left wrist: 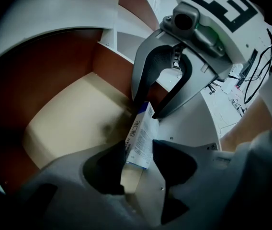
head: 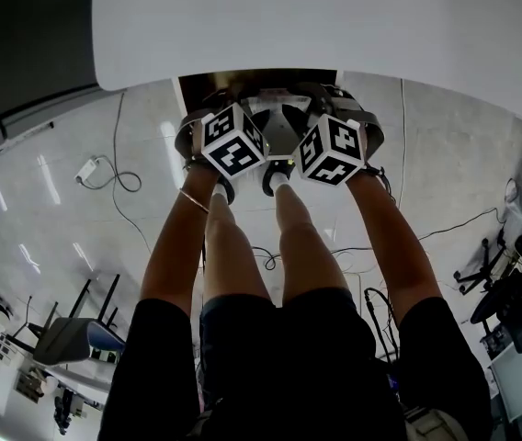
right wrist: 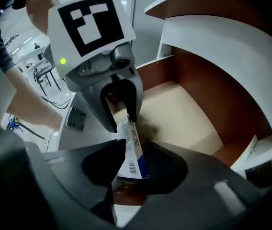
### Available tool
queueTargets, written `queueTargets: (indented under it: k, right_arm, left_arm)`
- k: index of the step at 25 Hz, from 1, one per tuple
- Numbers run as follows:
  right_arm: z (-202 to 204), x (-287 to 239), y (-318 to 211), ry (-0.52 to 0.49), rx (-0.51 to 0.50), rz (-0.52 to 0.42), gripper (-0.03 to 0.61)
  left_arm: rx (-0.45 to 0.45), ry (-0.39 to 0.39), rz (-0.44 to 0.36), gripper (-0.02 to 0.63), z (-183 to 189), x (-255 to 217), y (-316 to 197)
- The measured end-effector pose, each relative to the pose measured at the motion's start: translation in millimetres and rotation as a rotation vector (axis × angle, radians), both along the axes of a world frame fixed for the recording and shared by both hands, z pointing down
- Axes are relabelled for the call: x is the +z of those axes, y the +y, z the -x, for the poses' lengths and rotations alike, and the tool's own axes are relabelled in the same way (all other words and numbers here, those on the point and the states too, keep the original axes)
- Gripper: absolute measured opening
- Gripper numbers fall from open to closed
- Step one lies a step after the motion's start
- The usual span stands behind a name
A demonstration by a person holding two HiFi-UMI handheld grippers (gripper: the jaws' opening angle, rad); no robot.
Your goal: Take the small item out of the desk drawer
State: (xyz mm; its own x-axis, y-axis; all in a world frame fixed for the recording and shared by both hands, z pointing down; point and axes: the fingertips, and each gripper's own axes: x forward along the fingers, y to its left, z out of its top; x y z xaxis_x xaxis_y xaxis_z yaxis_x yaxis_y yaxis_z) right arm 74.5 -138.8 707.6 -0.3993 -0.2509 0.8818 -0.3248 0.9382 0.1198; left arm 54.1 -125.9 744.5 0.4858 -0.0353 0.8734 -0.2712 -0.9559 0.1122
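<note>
the white desk (head: 334, 16) fills the top of the head view. its open drawer (left wrist: 69, 123), with a pale floor and brown walls, lies under both tools at the centre. the left gripper (left wrist: 138, 150), low in its own view, is clenched on the small box (left wrist: 144, 126) across its 2 flat faces. the right gripper (right wrist: 132, 145) has its jaws spread to either side of the same box, with the pads seemingly off it, so it reads as released. the box stands on edge, tilted, over the drawer floor at the middle of both gripper views. the step looks like lifting it out. to do that well, the left should squeeze firmly and rise straight, while the right backs away without brushing the box or the drawer's front lip.
</note>
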Motion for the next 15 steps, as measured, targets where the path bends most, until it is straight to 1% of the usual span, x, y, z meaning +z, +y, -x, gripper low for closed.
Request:
queueTargets:
  k: [4, 6, 10, 15]
  right_arm:
    - [1.4, 11.1, 4.5, 0.050, -0.056, 0.012, 0.147]
    - [3.0, 13.6, 5.0, 0.070, -0.081, 0.003, 0.153]
    - [7.1, 13.7, 3.3, 0.089, -0.127, -0.024, 0.153]
    - [17.4, 18.2, 9.2, 0.112, -0.194, -0.002, 0.160]
  left_arm:
    - [0.007, 0.008, 0.004, 0.167, 1.1, -1.8, 3.3]
    - [0.013, 0.009, 0.004, 0.167, 1.8, -3.3, 4.9]
    - [0.019, 0.011, 0.010, 0.166, 0.0, -6.4, 7.4]
    - [0.034, 0.010, 0.018, 0.160, 0.0, -9.8, 12.6]
